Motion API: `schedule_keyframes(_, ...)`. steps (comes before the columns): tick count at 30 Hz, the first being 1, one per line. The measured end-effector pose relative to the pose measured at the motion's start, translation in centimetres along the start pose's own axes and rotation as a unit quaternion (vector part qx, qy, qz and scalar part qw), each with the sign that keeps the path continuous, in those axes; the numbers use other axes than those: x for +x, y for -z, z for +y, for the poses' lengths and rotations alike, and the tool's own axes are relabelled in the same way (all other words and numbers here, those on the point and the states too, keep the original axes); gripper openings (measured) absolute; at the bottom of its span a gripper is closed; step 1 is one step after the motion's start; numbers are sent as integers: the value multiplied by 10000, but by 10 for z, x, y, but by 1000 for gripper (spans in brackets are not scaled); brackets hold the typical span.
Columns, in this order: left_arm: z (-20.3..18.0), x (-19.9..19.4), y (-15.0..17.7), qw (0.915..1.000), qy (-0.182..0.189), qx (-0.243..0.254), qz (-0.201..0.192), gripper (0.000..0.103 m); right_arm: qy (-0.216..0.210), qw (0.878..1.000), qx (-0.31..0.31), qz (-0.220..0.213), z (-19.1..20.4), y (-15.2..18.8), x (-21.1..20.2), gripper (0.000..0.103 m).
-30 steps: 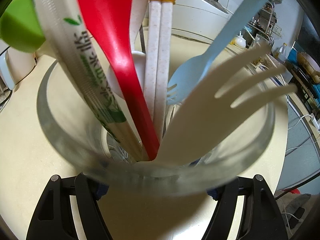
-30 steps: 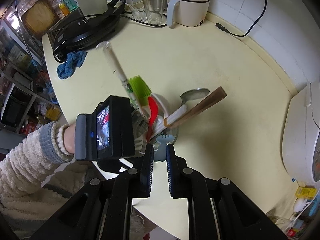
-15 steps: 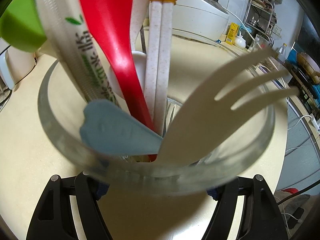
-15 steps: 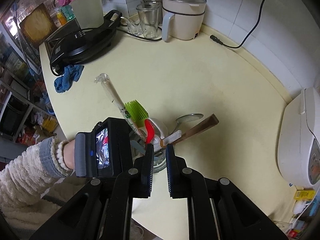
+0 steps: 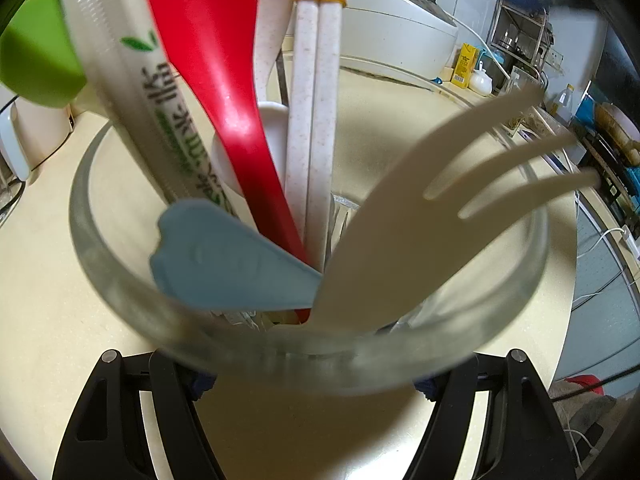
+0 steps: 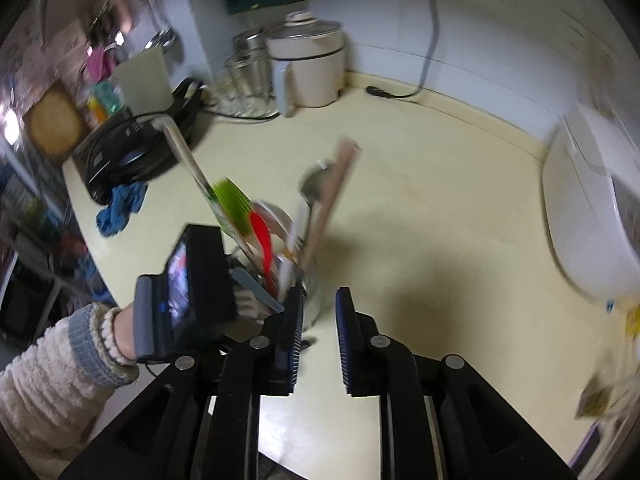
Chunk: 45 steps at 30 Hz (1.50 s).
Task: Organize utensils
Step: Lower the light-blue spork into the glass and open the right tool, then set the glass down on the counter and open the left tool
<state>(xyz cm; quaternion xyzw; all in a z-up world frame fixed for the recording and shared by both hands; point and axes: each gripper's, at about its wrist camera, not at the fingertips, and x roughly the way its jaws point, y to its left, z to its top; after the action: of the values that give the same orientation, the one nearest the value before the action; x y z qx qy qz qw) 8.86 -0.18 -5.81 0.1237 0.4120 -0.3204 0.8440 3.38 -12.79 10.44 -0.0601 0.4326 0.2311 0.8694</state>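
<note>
The left gripper [image 5: 308,380] clamps a clear glass [image 5: 520,280] by its near wall, one finger on each side; the glass stands on a cream counter [image 5: 48,280] and is full of utensils. Inside it lean a blue fork [image 5: 224,264], handle end up against the near rim; a red spoon [image 5: 224,80]; a cream fork [image 5: 420,220], tines pointing up and right; a pair of white chopsticks [image 5: 312,120] bound with a yellow band; a wrapped chopstick pack [image 5: 132,92] with green print; a green brush [image 5: 36,60] at far left. From the right wrist, the right gripper [image 6: 318,340] hangs just right of the glass with its jaws apart and nothing between them; they have just been opening. The person's sleeve [image 6: 48,380] shows at lower left.
</note>
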Motion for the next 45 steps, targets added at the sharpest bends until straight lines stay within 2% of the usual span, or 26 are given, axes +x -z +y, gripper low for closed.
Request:
schedule_keyframes(6,-1,1,0,10000,-36,30,12,78,171,9976,543,-387,-8,53,12,23)
schedule_keyframes(9,-3,1,0,10000,-76,57,23,78,39,9940,909,-614,-10,78,15,23)
schedule_keyframes(14,-7,3,0,9997,-200,156,60,78,-82,9852,1526,-776,-15,116,23,23)
schedule_keyframes(20,-8,4,0,9995,-233,187,70,80,120,9791,1838,-866,-19,155,29,23)
schedule_keyframes(27,-11,5,-1,9993,-343,99,70,81,-22,9740,2081,-899,-17,178,37,23)
schedule_keyframes(35,-8,1,4,9975,-663,-245,46,81,2,9715,1973,-1311,-10,175,21,23)
schedule_keyframes(36,-7,-2,7,9970,-722,-291,4,81,7,9706,1993,-1347,-10,176,19,24)
schedule_keyframes(38,-8,-9,13,9954,-869,-399,-102,81,10,9687,2054,-1396,-13,177,16,35)
schedule_keyframes(39,-8,-14,18,9943,-928,-504,-171,81,-15,9679,2080,-1409,-15,178,15,46)
schedule_keyframes(40,-8,-20,24,9927,-990,-646,-246,81,-66,9668,2115,-1434,-16,179,14,53)
schedule_keyframes(45,-12,-58,47,9811,-1197,-1385,-627,81,-146,9651,2134,-1508,-18,180,12,55)
